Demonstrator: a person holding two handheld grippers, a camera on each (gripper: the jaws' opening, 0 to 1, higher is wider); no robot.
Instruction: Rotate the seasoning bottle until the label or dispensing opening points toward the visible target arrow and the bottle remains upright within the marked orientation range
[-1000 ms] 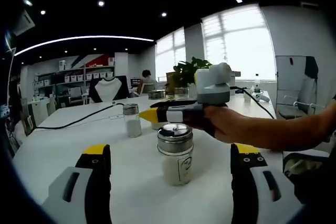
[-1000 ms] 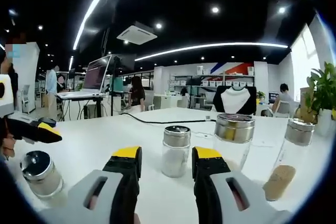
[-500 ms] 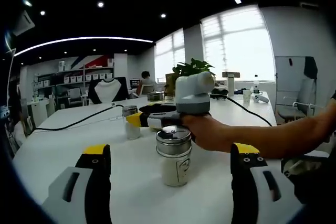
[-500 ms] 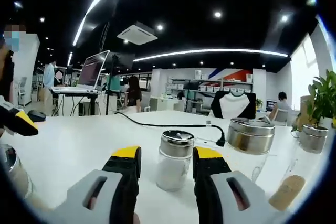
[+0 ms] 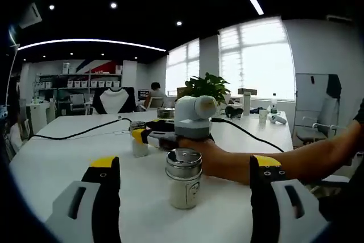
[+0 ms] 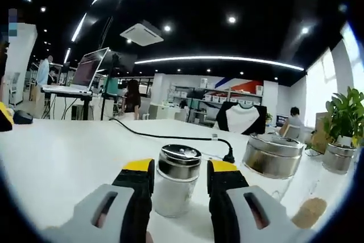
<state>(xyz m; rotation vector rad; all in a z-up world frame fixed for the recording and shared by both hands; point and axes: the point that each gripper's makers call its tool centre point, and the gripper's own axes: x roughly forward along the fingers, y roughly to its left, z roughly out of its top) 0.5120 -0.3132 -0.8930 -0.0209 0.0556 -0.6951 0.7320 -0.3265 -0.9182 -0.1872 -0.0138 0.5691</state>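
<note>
**Two hand-held grippers over the shakers on the desk**

In the left gripper view, two shakers are counted on the white desk (image 5: pixel 51 163). The nearer shaker (image 5: pixel 183 178) stands upright between the widely spread jaws of the left hand-held gripper (image 5: pixel 185 183), untouched by either jaw. A smaller shaker (image 5: pixel 137 139) stands behind it, just beside the yellow tips of the right hand-held gripper (image 5: pixel 149 136), which is held by a hand (image 5: pixel 200 151) reaching in from the right.

In the right gripper view, that small shaker (image 6: pixel 176 188) is seen upright between the two jaws of the right hand-held gripper (image 6: pixel 180 180), which stand close on either side; contact cannot be told. Two larger lidded jars (image 6: pixel 274 156) (image 6: pixel 338 157) stand to its right. One black cable (image 6: pixel 170 137) runs across the desk (image 6: pixel 62 152). A potted plant (image 6: pixel 343 119) is seen at the far right.
</note>
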